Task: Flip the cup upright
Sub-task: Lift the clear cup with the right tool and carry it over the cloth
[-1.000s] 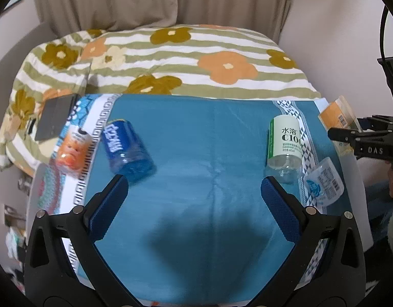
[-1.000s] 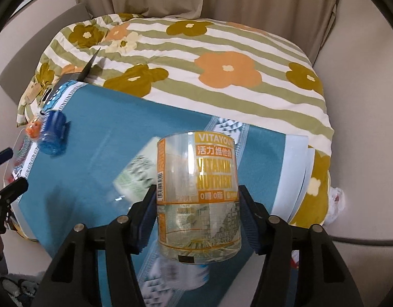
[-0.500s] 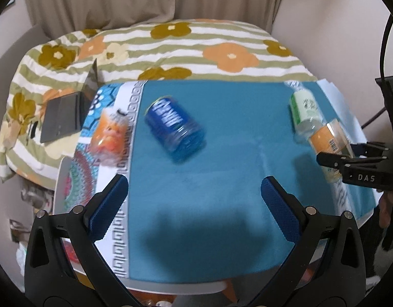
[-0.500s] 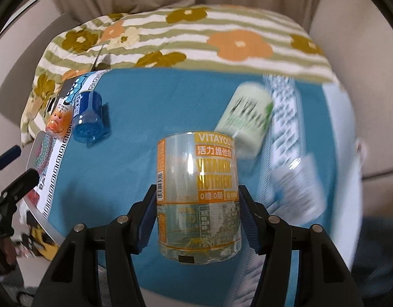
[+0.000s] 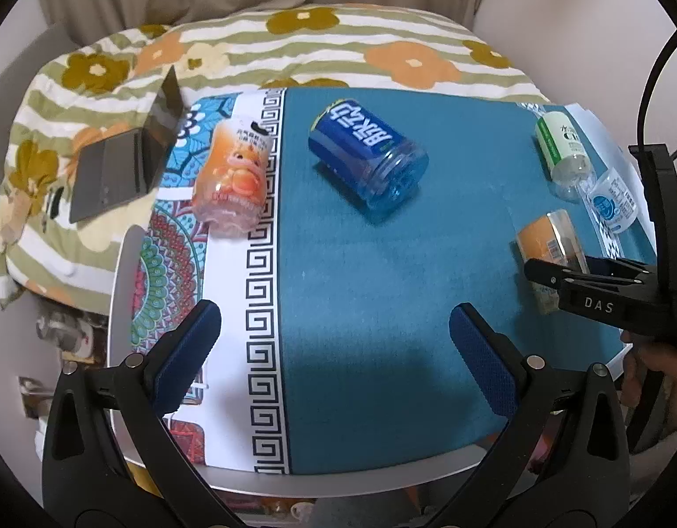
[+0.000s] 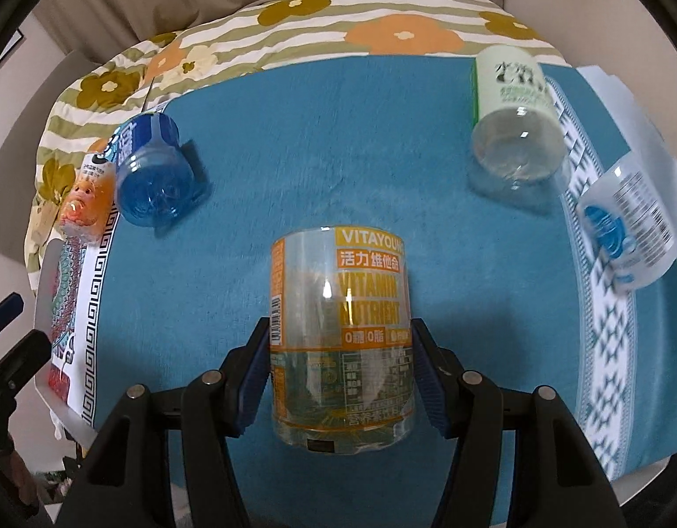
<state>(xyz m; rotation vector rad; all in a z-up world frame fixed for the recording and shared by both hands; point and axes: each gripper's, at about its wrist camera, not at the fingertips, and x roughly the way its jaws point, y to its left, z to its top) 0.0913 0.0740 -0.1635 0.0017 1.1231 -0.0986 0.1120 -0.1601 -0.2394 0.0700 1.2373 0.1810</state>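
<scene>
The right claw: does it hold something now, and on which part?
Yes. The right claw is shut on the orange-label cup, its pads pressing the two opposite sides of the lower wall. The left claw is open and holds nothing.

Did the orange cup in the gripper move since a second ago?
Yes. The orange cup in the right hand-held gripper came in from the table's right edge, toward the blue cup.
</scene>
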